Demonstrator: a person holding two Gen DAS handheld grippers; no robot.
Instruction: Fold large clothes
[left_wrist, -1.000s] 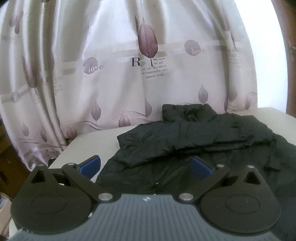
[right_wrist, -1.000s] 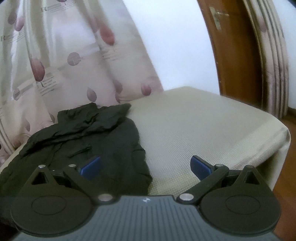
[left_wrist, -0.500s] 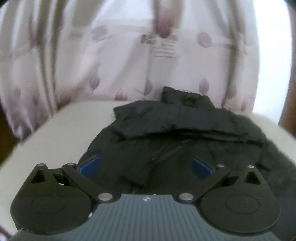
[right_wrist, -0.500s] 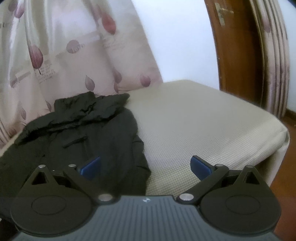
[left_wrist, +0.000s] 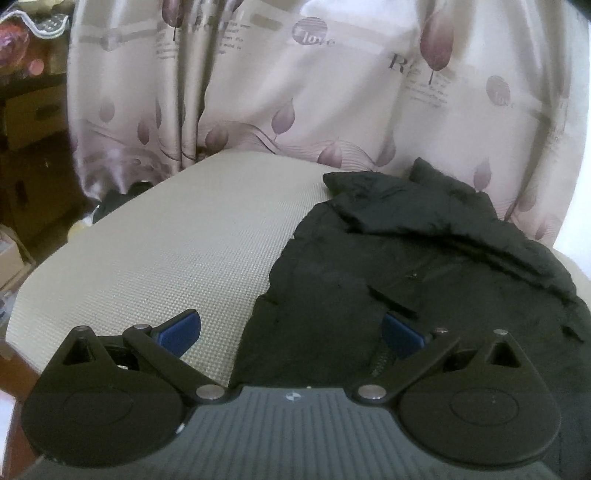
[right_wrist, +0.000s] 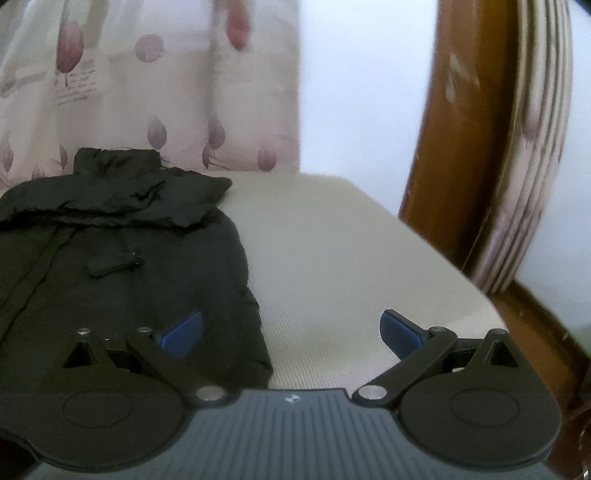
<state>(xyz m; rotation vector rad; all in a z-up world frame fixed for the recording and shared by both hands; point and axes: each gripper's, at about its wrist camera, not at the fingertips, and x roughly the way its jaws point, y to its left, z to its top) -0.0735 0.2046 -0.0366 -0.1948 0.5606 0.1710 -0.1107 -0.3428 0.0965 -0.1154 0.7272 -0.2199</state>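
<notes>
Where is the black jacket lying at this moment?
The black jacket lies flat on the beige table, right of centre in the left wrist view and at the left in the right wrist view, its collar toward the leaf-print curtain.

My left gripper (left_wrist: 291, 334) and right gripper (right_wrist: 291, 334) match: black linkage arms, silver rivets, blue pads (left_wrist: 177, 332), ribbed grey body.

This is a room in a home, likely a bedroom or living room. A satin curtain (left_wrist: 295, 92) printed with purple leaves and the word "love" hangs behind a beige cloth-covered table (left_wrist: 177, 251), and a brown wooden door frame (right_wrist: 454, 147) stands beside it (cardboard boxes (left_wrist: 29, 122) sit stacked at the far left).
</notes>
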